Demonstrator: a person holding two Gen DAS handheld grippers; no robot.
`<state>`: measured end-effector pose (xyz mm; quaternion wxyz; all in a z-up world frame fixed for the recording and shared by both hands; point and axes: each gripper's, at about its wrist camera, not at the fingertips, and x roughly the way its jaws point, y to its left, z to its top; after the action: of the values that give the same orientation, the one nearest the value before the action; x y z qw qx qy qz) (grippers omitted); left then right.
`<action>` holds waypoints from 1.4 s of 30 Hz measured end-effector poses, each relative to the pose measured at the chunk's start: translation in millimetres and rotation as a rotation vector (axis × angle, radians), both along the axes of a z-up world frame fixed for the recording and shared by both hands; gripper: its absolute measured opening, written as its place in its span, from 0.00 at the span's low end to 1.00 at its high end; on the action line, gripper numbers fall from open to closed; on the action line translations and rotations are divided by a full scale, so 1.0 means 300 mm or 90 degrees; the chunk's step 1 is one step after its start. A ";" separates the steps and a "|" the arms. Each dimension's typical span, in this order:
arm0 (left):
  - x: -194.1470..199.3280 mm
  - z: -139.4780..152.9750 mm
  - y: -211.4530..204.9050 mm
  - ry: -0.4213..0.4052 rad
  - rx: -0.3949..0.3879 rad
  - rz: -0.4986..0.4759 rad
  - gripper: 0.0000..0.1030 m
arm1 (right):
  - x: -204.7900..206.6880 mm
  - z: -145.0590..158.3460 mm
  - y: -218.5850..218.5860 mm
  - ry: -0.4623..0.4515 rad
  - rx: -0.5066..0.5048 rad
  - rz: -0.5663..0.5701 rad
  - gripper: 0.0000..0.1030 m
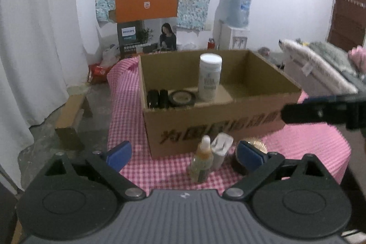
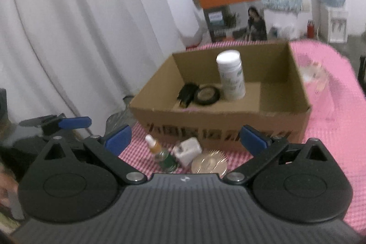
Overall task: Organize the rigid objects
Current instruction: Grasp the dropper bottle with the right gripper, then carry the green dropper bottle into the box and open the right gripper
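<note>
On the pink checked cloth [image 1: 141, 166], in front of an open cardboard box [image 1: 217, 120] [image 2: 228, 117], stand a dropper bottle [image 1: 202, 161] [image 2: 160, 153], a white plug adapter [image 1: 220, 149] [image 2: 187, 150] and a round gold-topped jar [image 1: 257, 145] [image 2: 209, 162]. Inside the box are a tall white bottle [image 1: 210, 77] [image 2: 231, 78], a black tape roll [image 1: 182, 98] [image 2: 207, 95] and a black item [image 1: 157, 98] [image 2: 187, 94]. My left gripper [image 1: 184, 156] hovers open over the three small things. My right gripper [image 2: 186, 140] is open above them too. Neither gripper holds anything.
An orange and grey product box [image 1: 146, 22] and a water dispenser [image 1: 236, 22] stand by the back wall. A white curtain [image 2: 80, 26] hangs at the left. A low wooden bench [image 1: 71, 116] sits on the floor. Bedding [image 1: 320, 61] lies at the right. A clear plastic item [image 2: 315, 77] lies beside the box.
</note>
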<state>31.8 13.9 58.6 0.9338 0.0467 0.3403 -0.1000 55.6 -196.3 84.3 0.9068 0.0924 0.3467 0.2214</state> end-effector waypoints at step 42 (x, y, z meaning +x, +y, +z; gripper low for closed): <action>0.147 -0.291 -0.060 0.024 0.001 -0.096 0.32 | 0.260 -0.212 0.324 0.107 -0.062 0.161 0.21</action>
<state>75.9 -4.2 -28.5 0.9169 0.0709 0.3536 -0.1711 133.4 -99.1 20.6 0.8428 0.0225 0.4406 0.3082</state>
